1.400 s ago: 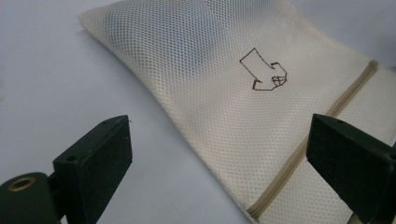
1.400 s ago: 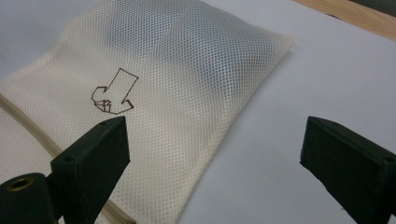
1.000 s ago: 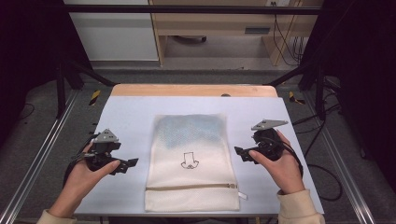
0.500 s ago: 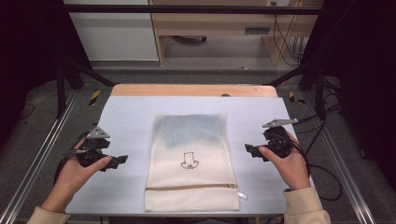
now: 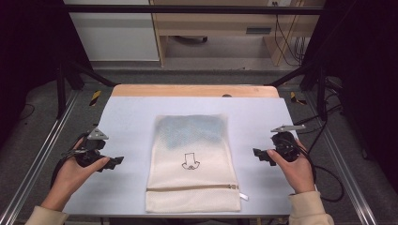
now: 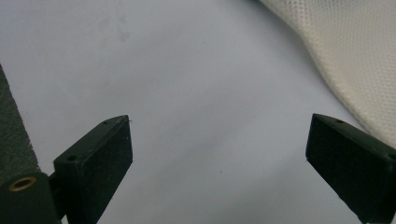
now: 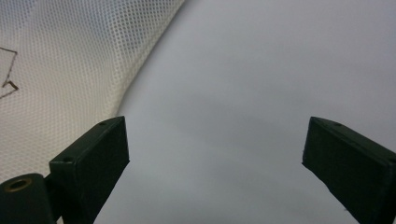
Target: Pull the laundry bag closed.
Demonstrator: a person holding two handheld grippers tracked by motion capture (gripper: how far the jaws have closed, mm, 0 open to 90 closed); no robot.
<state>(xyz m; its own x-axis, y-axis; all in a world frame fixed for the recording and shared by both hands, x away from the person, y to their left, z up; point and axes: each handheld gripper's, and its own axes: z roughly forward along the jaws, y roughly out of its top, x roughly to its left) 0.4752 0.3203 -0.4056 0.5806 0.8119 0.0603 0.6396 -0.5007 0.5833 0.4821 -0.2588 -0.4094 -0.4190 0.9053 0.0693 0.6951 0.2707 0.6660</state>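
Observation:
A cream mesh laundry bag lies flat in the middle of the pale table, zipper near the front edge, a small arrow print at its centre and something bluish inside its far half. My left gripper rests on the table left of the bag, apart from it, jaws wide open over bare tabletop; the bag's edge shows at upper right. My right gripper sits right of the bag, also open with nothing between its jaws; the mesh lies at the left.
A wooden strip runs along the table's far edge. Metal rails flank both sides. Black cables trail off the right side. A wooden shelf unit stands on the floor beyond.
Both hands have drawn outward from the bag, the left one leftward and the right one rightward. The bag has stayed in place.

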